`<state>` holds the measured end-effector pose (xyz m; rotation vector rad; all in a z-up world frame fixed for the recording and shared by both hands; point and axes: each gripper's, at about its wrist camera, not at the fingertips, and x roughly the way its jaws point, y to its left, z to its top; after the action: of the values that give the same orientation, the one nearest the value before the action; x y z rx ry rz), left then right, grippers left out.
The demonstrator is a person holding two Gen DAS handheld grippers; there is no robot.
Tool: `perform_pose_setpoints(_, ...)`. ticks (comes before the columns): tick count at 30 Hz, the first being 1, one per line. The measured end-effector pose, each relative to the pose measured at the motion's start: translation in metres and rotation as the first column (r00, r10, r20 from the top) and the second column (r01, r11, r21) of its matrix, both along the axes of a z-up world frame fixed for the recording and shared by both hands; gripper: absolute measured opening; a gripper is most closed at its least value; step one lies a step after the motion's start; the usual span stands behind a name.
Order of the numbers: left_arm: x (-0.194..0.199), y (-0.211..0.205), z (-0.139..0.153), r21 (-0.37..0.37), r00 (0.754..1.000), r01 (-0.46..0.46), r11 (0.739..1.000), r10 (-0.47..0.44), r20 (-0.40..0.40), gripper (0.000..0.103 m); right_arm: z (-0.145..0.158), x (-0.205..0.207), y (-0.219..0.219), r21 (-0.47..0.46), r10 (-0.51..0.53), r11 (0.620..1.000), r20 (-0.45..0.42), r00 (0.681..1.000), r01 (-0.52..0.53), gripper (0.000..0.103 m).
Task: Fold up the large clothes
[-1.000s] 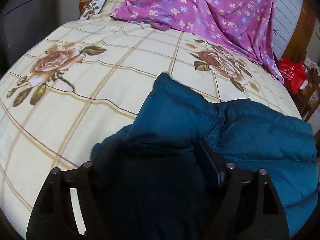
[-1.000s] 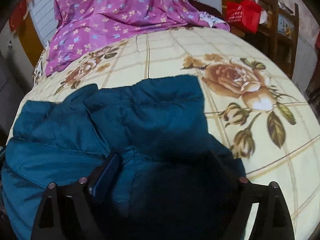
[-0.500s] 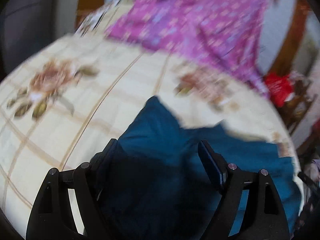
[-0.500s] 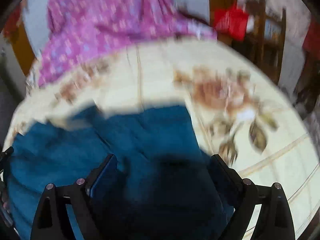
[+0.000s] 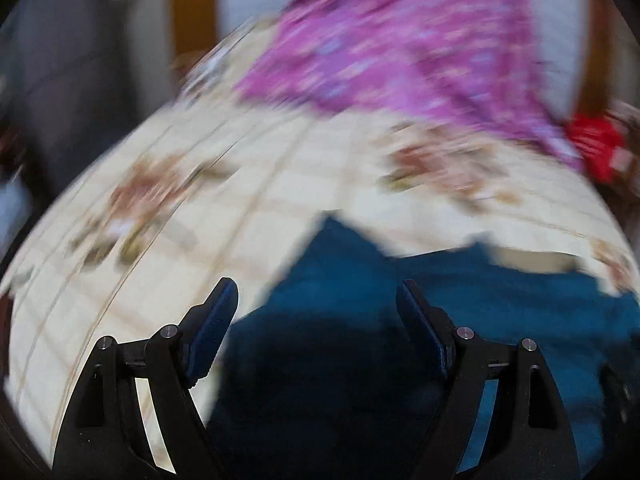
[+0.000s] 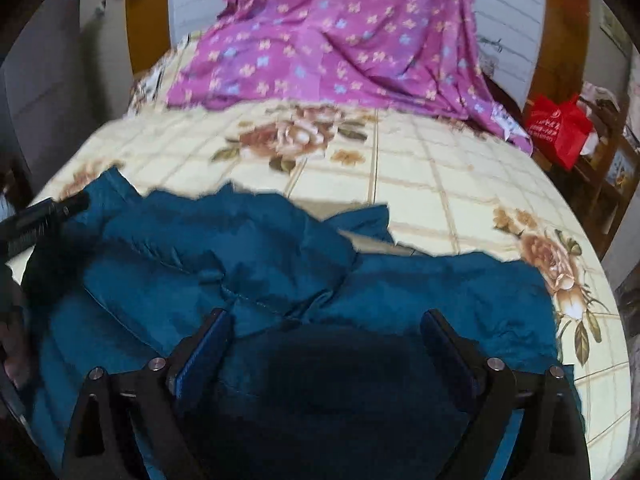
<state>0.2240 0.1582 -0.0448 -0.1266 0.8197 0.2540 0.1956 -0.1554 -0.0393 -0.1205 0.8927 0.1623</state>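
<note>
On bed [image 6: 420, 184]: 1 blue jacket [image 6: 280, 264], 2 tongs [image 6: 324, 336] apart.

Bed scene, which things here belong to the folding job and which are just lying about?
Job: puffy teal quilted jacket; left tool; right tool.
Lying about: purple floral cloth; red paper bag; cream rose-print bedsheet.
</note>
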Motion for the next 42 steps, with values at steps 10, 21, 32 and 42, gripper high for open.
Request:
perform_pose_setpoints(10,-0.006,0.047,-0.008,-0.187,0.99,-0.144,0.972,0.141,-0.029,0.082,-0.03,0.016,-0.019,0.136,0.003,0.991,-0.135,0.991,0.016,0.103)
perform_pose_setpoints(21,-0.032,-0.091,0.022,-0.144,0.885,0.465,0.874,-0.452,0.114,0.082,0.019,-0.003,-0.047,0.165,-0.147,0.977,0.068,0.987,0.134,0.103)
perform_pose_setpoints(32,-0.049,-0.095,0.017,-0.13,0.917,0.394,0.91,-0.4,-0.016,0.082,0.046,-0.036,-0.093,0.259,-0.29,0.929,0.073,0.954,0.262,0.1)
perform_pose_setpoints(42,-0.233,-0.112,0.031,-0.028,0.824,0.566,0.824,-0.566,0.014,0.09,0.1,-0.235,-0.091,0.258,-0.285,0.94,0.232,0.93,0.223,0.1)
